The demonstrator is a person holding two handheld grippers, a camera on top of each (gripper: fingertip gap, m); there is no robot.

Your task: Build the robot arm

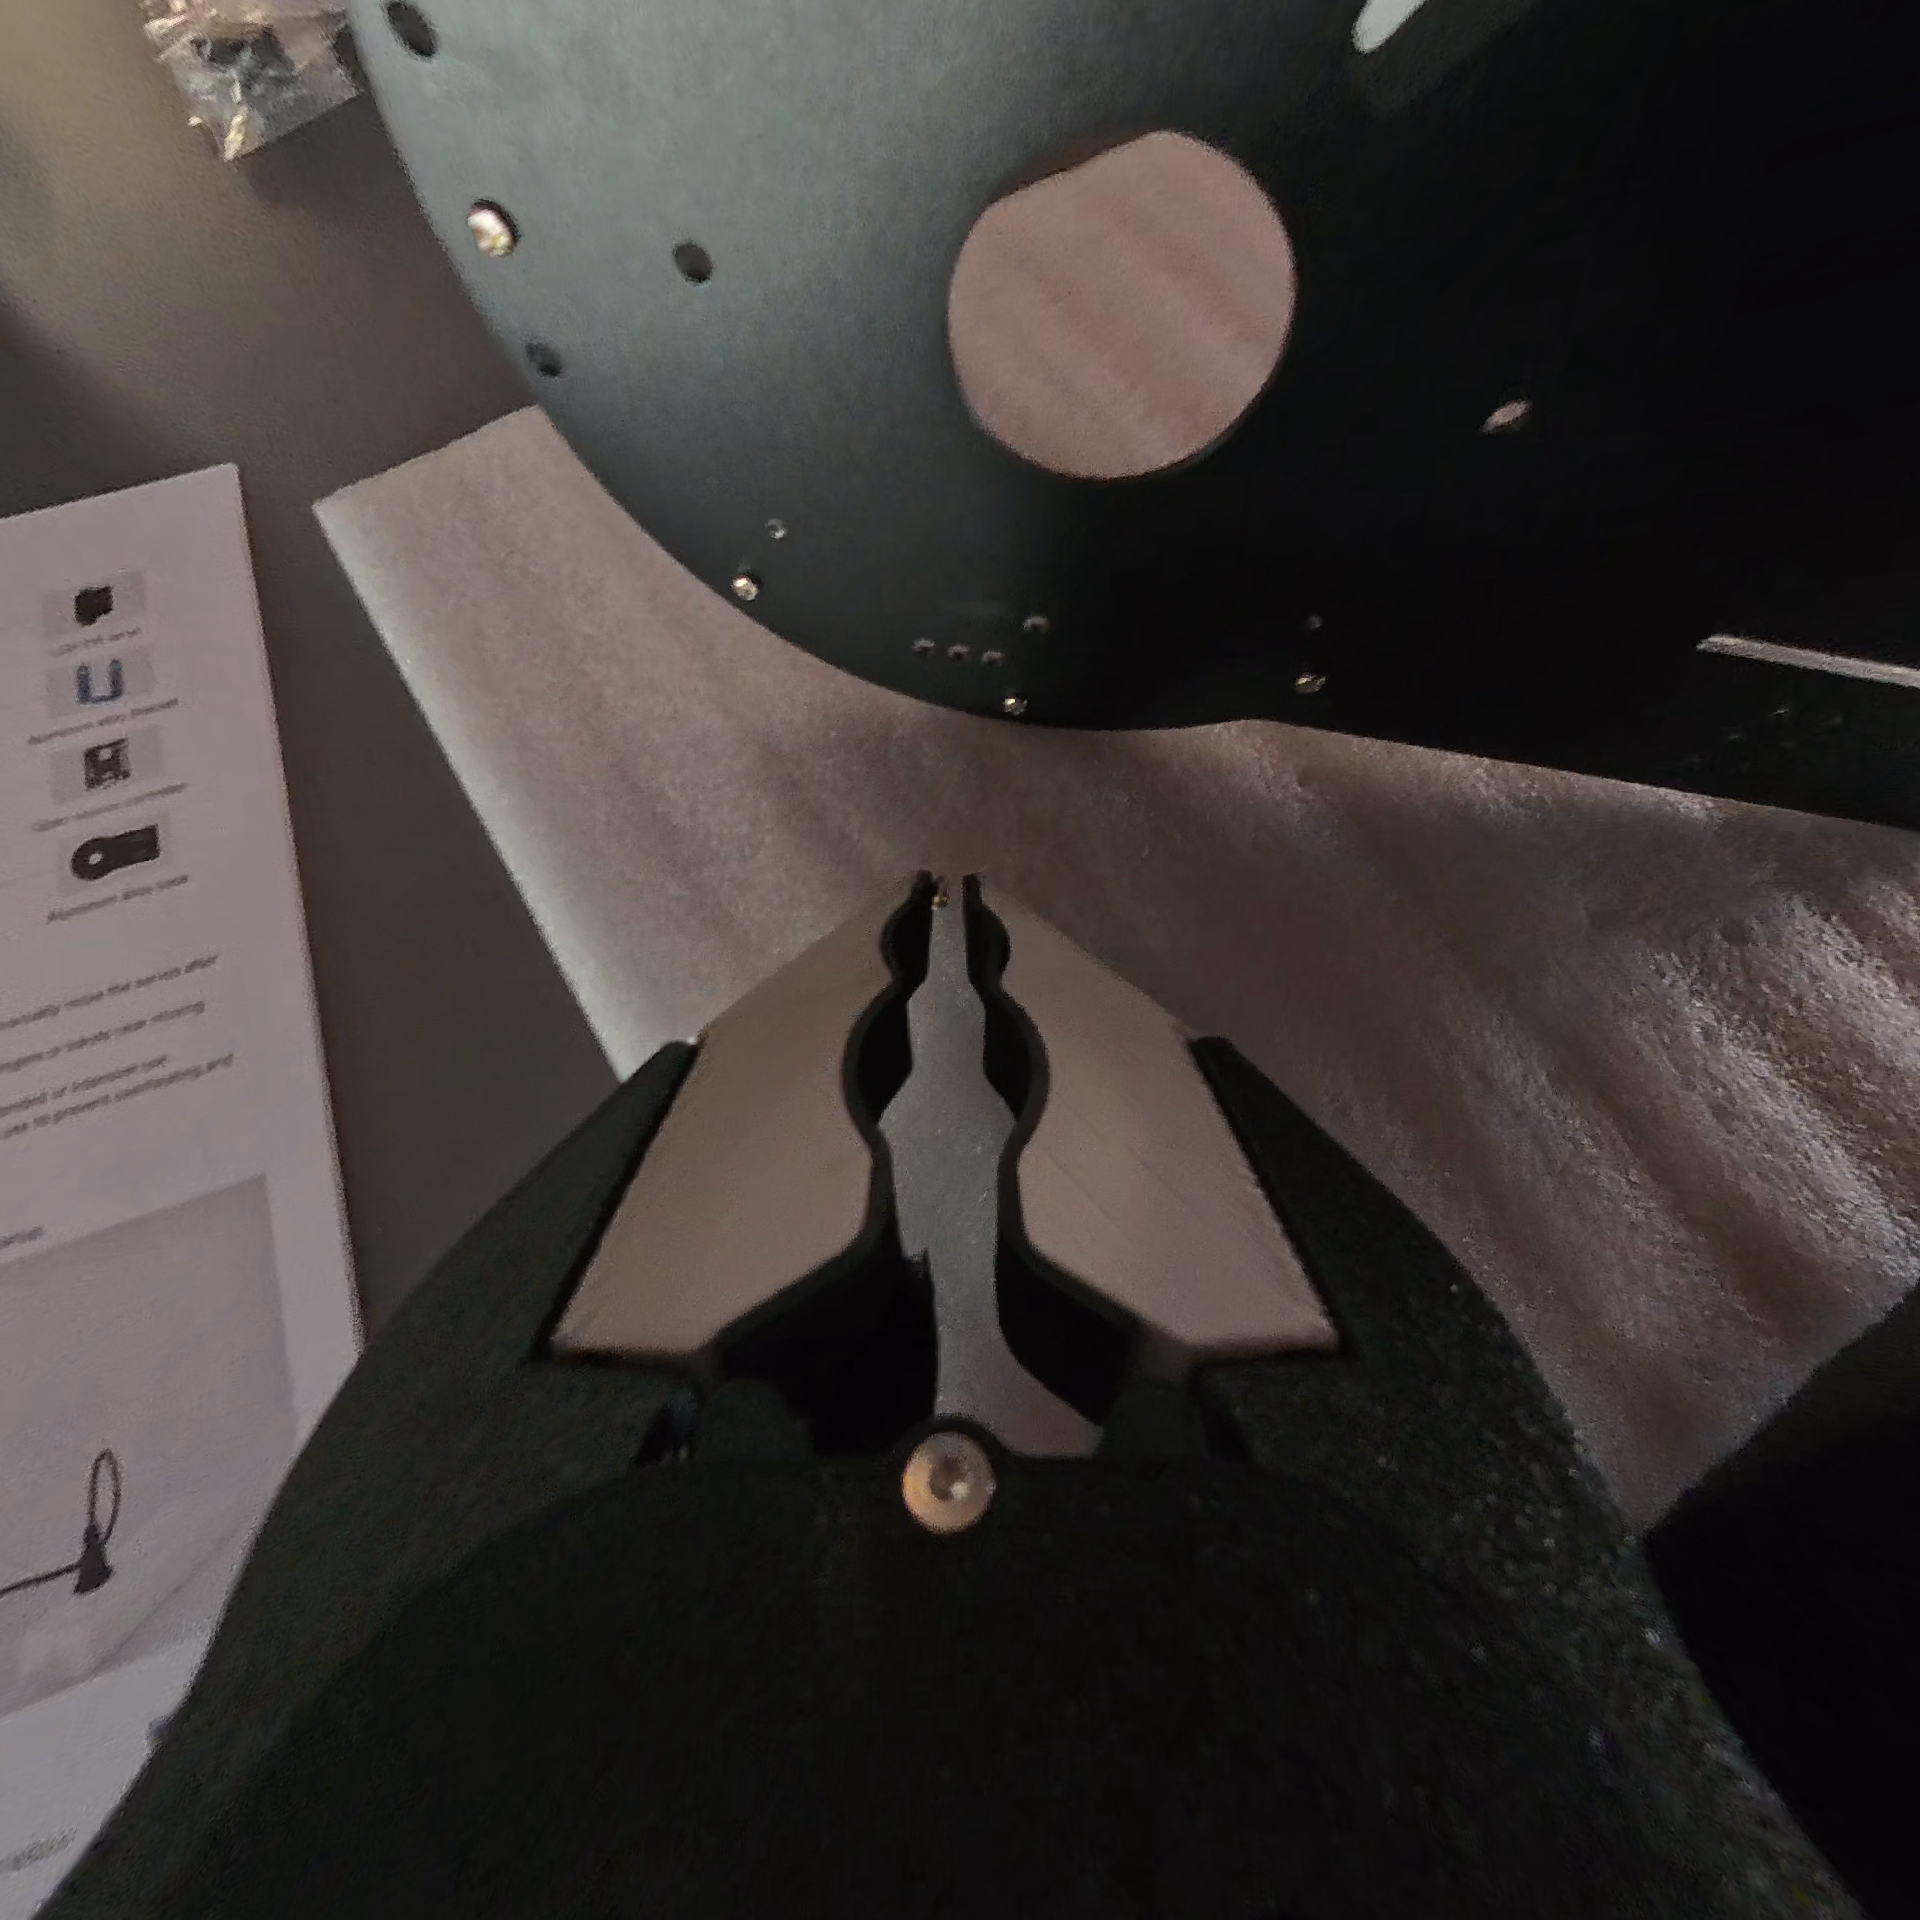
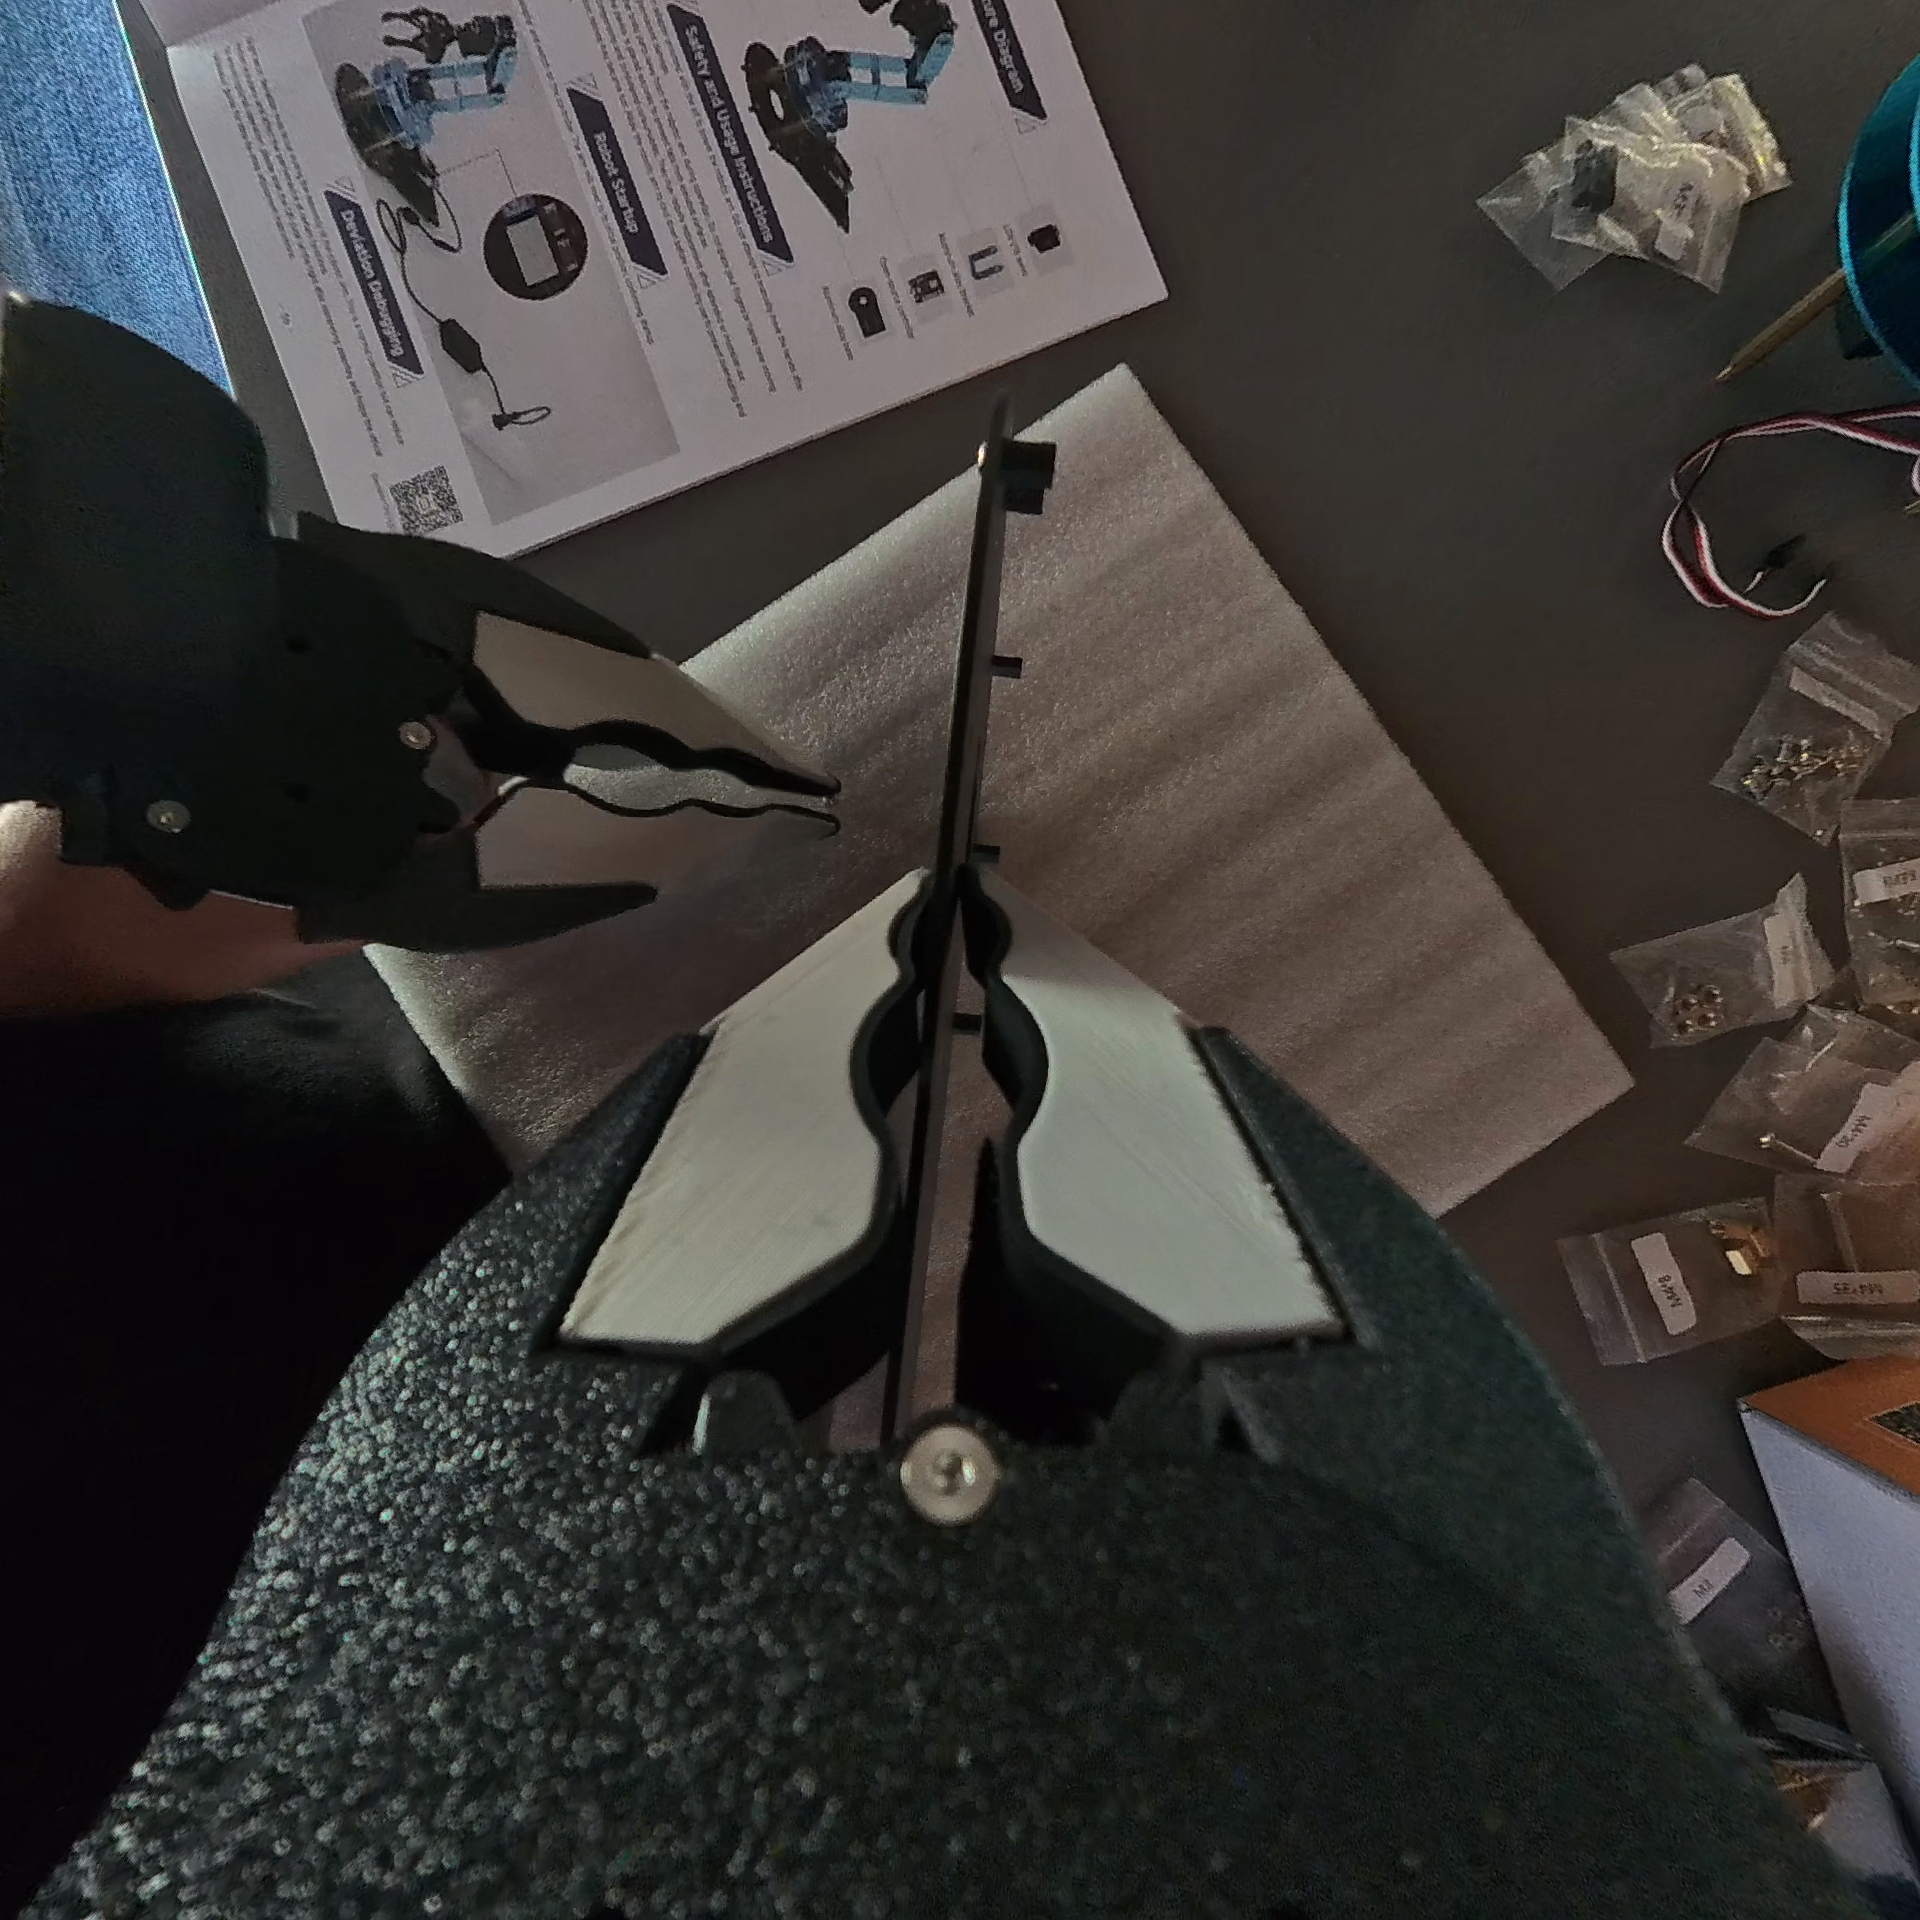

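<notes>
- The right gripper (image 2: 948,883) pinches a thin black plate (image 2: 971,665) on its edge, standing upright over a white foam sheet (image 2: 1195,831).
- The plate (image 1: 810,312) is flat, dark metal with a curved rim, one big round hole and many tiny holes.
- The left gripper (image 1: 943,883) is nearly closed on something tiny; what it is cannot be told. It sits just beside the plate.
- A printed paper (image 2: 665,239) and small clear bags (image 2: 1808,748) lie on the dark counter (image 2: 1351,260).
</notes>
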